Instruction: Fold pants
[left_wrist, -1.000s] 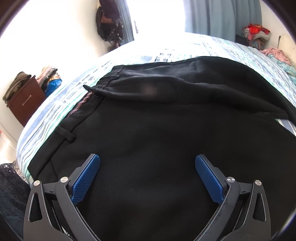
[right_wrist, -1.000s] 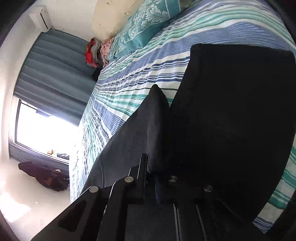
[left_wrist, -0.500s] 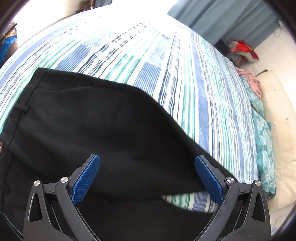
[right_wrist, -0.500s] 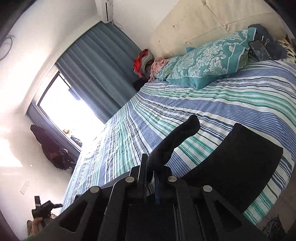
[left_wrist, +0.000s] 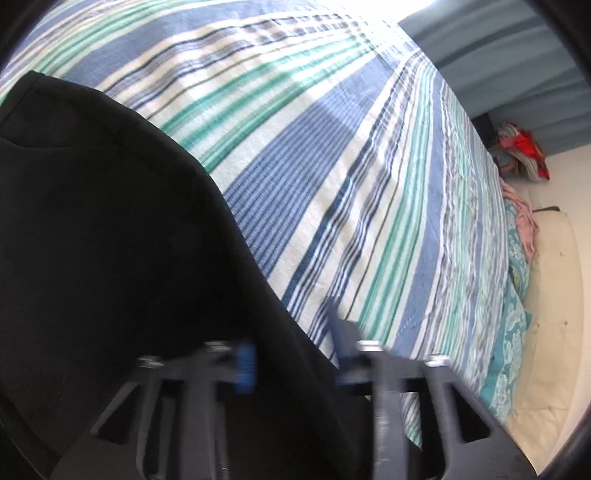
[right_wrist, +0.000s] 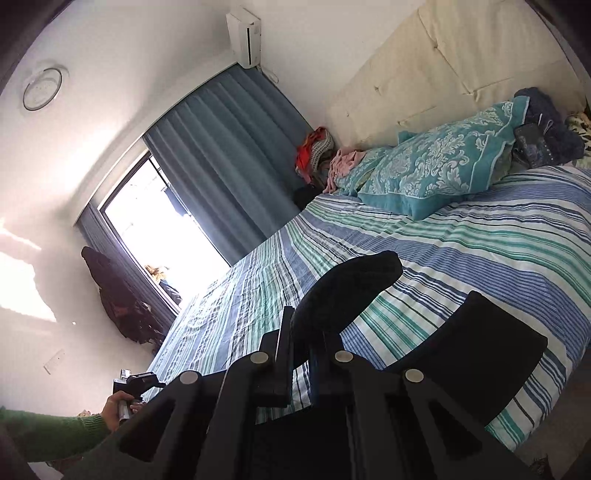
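The left gripper (left_wrist: 291, 354) was closing its blurred jaws on an edge of the black pants (left_wrist: 110, 240), the dark cloth running between the blue pads (left_wrist: 245, 365). The right gripper (right_wrist: 301, 354) had its fingers narrow and clamped on a fold of the same pants (right_wrist: 343, 288), which rose above the jaws as a rounded hump (a second flap lay just beside it, draped over the edge of the bed). The pants rested on the striped bedspread (left_wrist: 369, 184). Farther across the bedspread lay a teal patterned pillow (right_wrist: 436, 170) against the cream headboard (right_wrist: 461, 62), with blue curtains (right_wrist: 229, 155) beyond.
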